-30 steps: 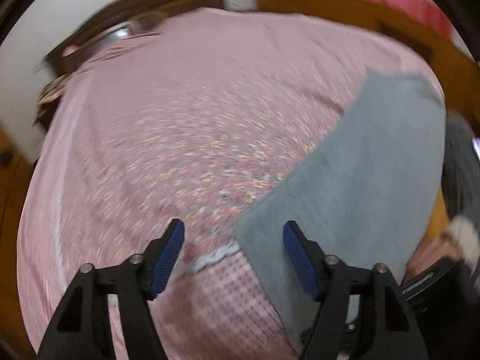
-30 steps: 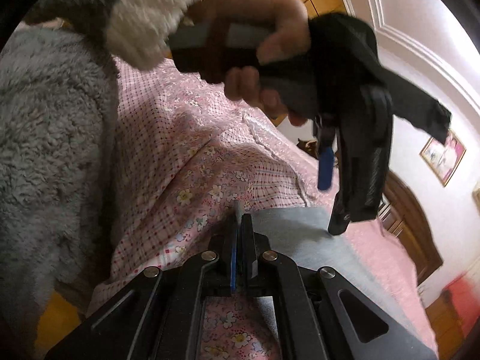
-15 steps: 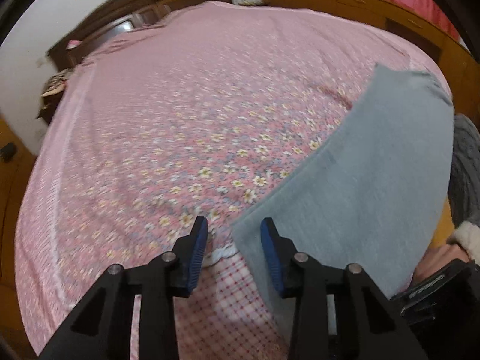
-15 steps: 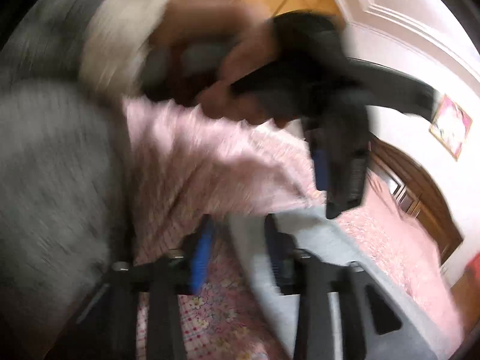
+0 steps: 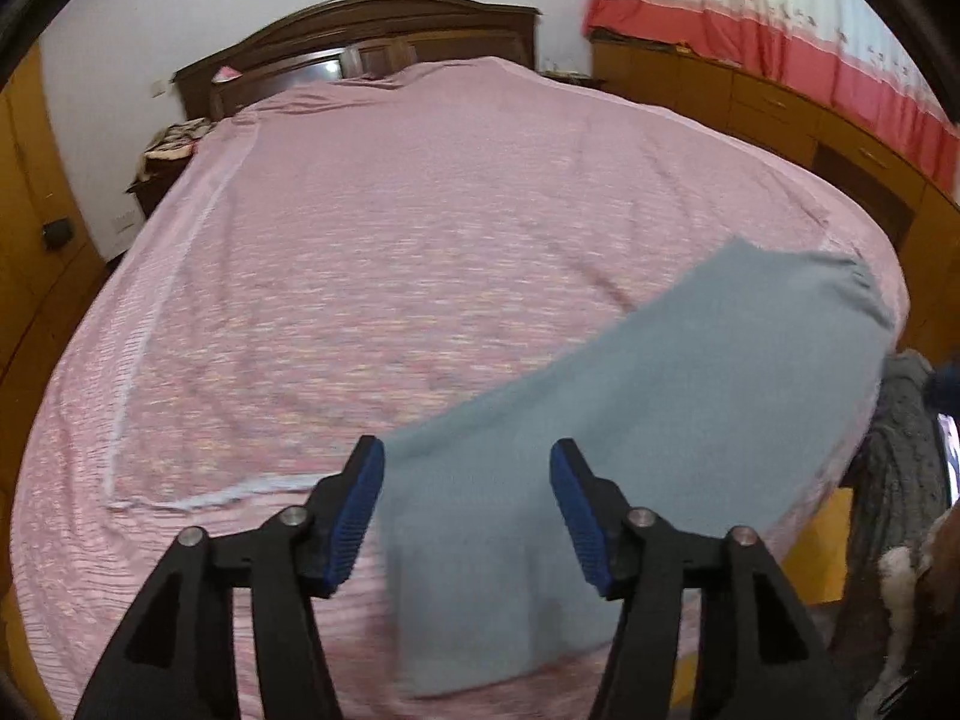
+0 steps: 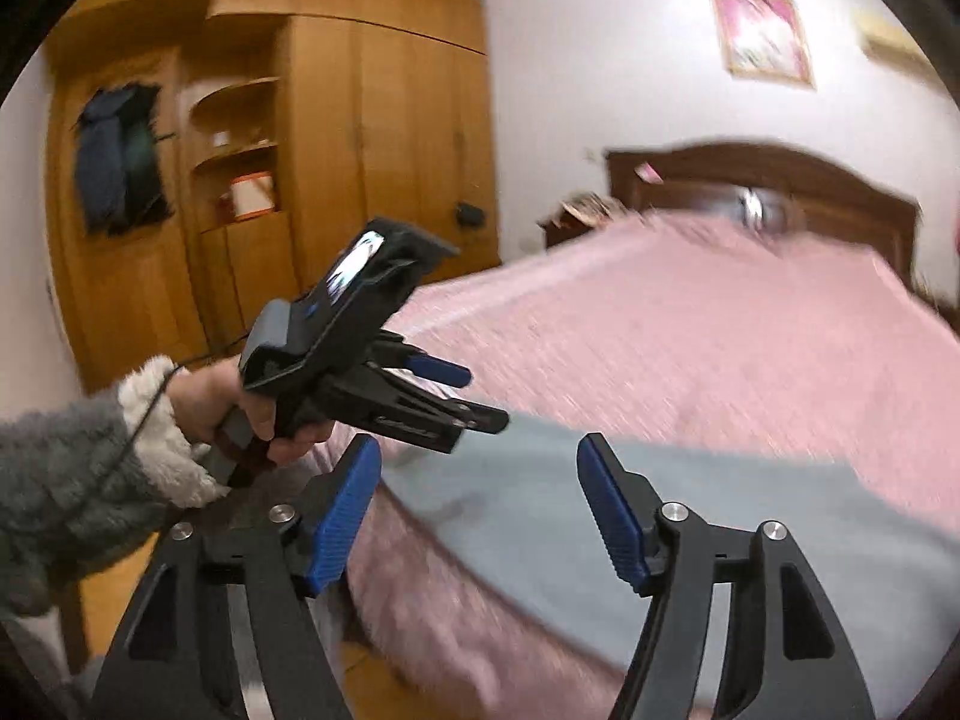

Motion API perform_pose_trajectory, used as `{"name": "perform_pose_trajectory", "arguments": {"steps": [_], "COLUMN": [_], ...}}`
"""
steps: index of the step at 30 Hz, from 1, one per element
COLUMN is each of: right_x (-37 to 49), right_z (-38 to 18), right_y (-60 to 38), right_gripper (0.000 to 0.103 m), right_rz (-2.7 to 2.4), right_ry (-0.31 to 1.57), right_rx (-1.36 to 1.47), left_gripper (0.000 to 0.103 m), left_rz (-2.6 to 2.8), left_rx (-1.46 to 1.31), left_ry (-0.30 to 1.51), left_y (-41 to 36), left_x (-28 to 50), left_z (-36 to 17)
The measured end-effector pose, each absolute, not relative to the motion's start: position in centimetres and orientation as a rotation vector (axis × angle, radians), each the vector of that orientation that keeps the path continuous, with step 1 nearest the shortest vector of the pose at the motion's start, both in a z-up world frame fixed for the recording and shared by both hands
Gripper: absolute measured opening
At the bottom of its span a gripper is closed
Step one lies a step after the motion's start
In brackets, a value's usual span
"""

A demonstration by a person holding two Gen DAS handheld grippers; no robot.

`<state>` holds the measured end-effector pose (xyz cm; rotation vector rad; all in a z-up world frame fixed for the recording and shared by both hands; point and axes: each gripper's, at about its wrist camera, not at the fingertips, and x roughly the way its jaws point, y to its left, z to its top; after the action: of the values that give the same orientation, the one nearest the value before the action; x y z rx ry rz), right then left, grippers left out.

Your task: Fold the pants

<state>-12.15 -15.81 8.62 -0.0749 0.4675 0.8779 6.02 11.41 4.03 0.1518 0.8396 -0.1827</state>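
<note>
My left gripper (image 5: pixel 467 516) and right gripper (image 6: pixel 479 516) hover with jaws opening, gripping nothing. The grey pants (image 5: pixel 630 420) lie flat on the pink bed (image 5: pixel 420 228), stretching toward two o'clock.

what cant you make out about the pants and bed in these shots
- Pants: left wrist view, the near end lies behind the left gripper fingers; the fold count does not show.
- Pants, right wrist view: the far right end is cut off by the picture's edge.
- Bedspread pattern: motion blur smears it in both views.
- Wall picture: too blurred to read.
- Right gripper: nothing between its opening fingers.
</note>
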Motion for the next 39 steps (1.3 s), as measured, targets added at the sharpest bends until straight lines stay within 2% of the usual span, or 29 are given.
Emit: {"name": "perform_pose_trajectory", "arguments": {"steps": [9,13,14,15,16,18,19,21,26,27,28,30,33,35,36,37,39], "right_x": [-11.4,-9.3,-7.9,-6.8,-5.4,-1.8,0.5,4.2,12.8,13.6,14.3,15.0,12.2,9.1,7.8,6.5,2.8], "right_z": [6.7,6.5,6.6,6.9,7.4,8.5,8.6,7.7,1.0,0.0,-0.9,-1.2,1.1,2.0,2.1,1.8,0.5], "right_y": [-25.9,-32.2,-33.1,-34.3,-35.5,-37.5,-38.3,-40.2,-46.1,-47.1,-48.4,-52.1,-56.8,-59.0,-59.5,-59.8,-59.5], "right_gripper": [0.071,0.069,0.064,0.043,0.029,0.022,0.015,0.008,0.007,0.006,0.000,0.000,0.009,0.030,0.051,0.068,0.073], "right_rz": [0.760,0.601,0.593,0.591,0.597,0.612,0.627,0.602,0.573,0.492,0.415,0.313,0.251,0.351,0.405,0.454,0.539], "right_ry": [0.657,0.578,0.604,0.611,0.613,0.641,0.664,0.721,1.010,1.033,1.042,1.019,0.888,0.821,0.812,0.808,0.806], "right_rx": [0.078,0.028,0.039,0.050,0.055,0.030,0.011,0.022,0.259,0.221,0.198,0.278,0.391,0.534,0.598,0.667,0.821], "left_gripper": [0.064,0.064,0.064,0.064,0.064,0.064,0.064,0.064,0.063,0.060,0.059,0.058,0.066,0.069,0.069,0.069,0.069], "left_rz": [-0.302,-0.311,-0.306,-0.309,-0.324,-0.352,-0.364,-0.399,-0.532,-0.539,-0.532,-0.485,-0.454,-0.439,-0.430,-0.418,-0.375], "left_rx": [0.108,0.190,0.193,0.170,0.149,0.129,0.140,0.177,0.202,0.191,0.185,0.204,0.201,0.161,0.151,0.146,0.134], "left_ry": [0.918,0.946,0.936,0.929,0.925,0.899,0.884,0.869,0.836,0.843,0.850,0.865,0.878,0.878,0.874,0.868,0.857], "left_y": [1.7,-1.4,-2.0,-2.5,-3.0,-4.3,-5.4,-8.1,-15.2,-16.5,-17.3,-18.8,-19.0,-18.9,-18.7,-18.5,-18.6], "left_x": [5.4,6.4,6.7,7.4,7.9,9.0,10.0,11.9,17.2,18.8,19.8,22.3,24.4,25.0,25.0,24.7,23.9], "left_z": [-0.5,-1.6,-1.4,-1.0,-0.5,0.5,1.1,1.6,1.7,1.1,0.6,-1.2,-2.9,-2.9,-2.8,-2.6,-2.1]}}
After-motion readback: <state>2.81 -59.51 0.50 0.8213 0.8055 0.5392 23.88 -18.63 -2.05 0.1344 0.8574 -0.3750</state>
